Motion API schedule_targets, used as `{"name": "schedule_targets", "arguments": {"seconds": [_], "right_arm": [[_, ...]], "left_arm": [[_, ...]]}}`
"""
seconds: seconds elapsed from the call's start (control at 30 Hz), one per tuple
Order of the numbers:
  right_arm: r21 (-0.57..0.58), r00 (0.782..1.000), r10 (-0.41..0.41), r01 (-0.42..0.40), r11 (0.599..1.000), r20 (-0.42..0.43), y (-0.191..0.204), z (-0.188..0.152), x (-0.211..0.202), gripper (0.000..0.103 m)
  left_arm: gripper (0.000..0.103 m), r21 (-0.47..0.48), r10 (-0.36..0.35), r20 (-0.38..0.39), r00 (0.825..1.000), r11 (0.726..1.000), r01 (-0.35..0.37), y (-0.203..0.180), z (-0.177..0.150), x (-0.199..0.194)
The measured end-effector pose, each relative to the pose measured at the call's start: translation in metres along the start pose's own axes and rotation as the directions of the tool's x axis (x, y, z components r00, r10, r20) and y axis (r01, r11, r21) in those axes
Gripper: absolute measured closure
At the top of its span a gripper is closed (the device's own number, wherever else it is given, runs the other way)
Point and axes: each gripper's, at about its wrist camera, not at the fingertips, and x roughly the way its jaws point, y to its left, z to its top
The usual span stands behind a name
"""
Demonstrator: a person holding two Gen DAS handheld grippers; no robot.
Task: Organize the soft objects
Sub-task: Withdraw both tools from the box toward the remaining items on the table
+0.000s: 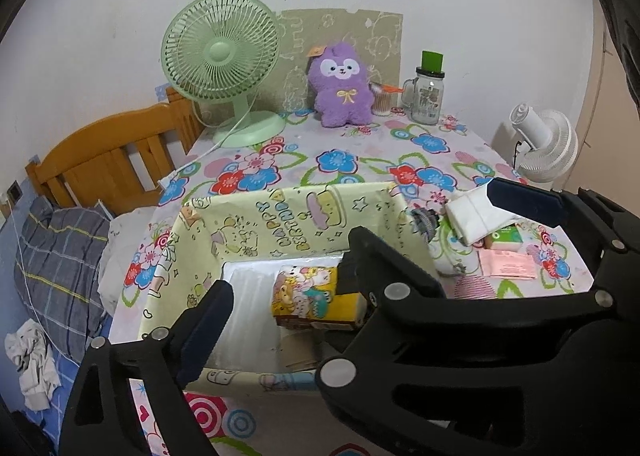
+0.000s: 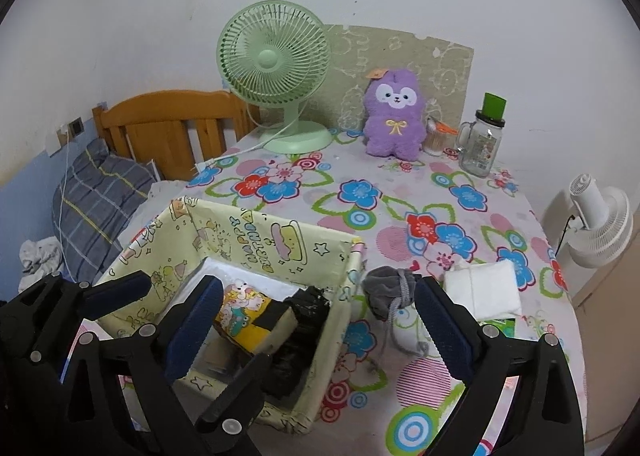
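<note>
Both grippers apart over the yellow box, nothing gripped.

L to R: I had the left gripper [image 2: 144,298] wide open at the box's [image 1: 280,212] left side, w/ a cartoon-print yellow pack [image 2: 244,316] and a black bag [image 2: 304,304] inside. Right gripper [image 2: 320,324] also spread, straddling the box's right wall. Grey pouch [image 2: 390,288] lay just beside the box on the tablecloth [image 2: 400,192], then a white tissue pack [image 2: 482,290]; purple plush [image 2: 394,120] stood far back.

A home bedroom: wooden headboard [image 2: 168,124], plaid pillow [image 2: 100,196], flowered table [image 2: 400,192], plush toy [image 2: 394,120].
</note>
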Motion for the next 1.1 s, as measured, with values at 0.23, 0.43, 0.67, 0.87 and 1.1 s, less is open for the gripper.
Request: {"name": "schedule_targets", "arguments": {"seconds": [0.23,0.43,0.67,0.87,1.1], "right_arm": [[0.012,1.0,0.004,-0.004,1.0,0.024,-0.015,0.001,-0.016,0.003],[0.021,0.999,-0.001,0.0,1.0,0.043,-0.028,0.001,-0.027,0.001],[0.016,0.998,-0.027,0.026,1.0,0.059,-0.042,-0.002,-0.04,0.0],[0.017,0.997,-0.044,0.043,0.999,0.066,-0.053,-0.006,-0.049,0.0],[0.033,0.995,-0.059,0.057,0.998,0.075,-0.069,-0.011,-0.058,0.0]], "left_arm": [[0.003,-0.002,-0.007,0.029,1.0,1.0,0.007,-0.012,0.004,-0.011],[0.0,0.011,-0.01,0.047,0.999,1.0,0.009,-0.025,0.007,-0.018],[0.0,0.036,-0.011,0.039,0.999,0.999,0.01,-0.044,0.008,-0.022],[0.0,0.042,-0.018,0.051,0.999,0.999,0.015,-0.058,0.008,-0.027],[0.0,0.06,-0.022,0.06,0.998,0.998,0.019,-0.077,0.009,-0.029]]}}
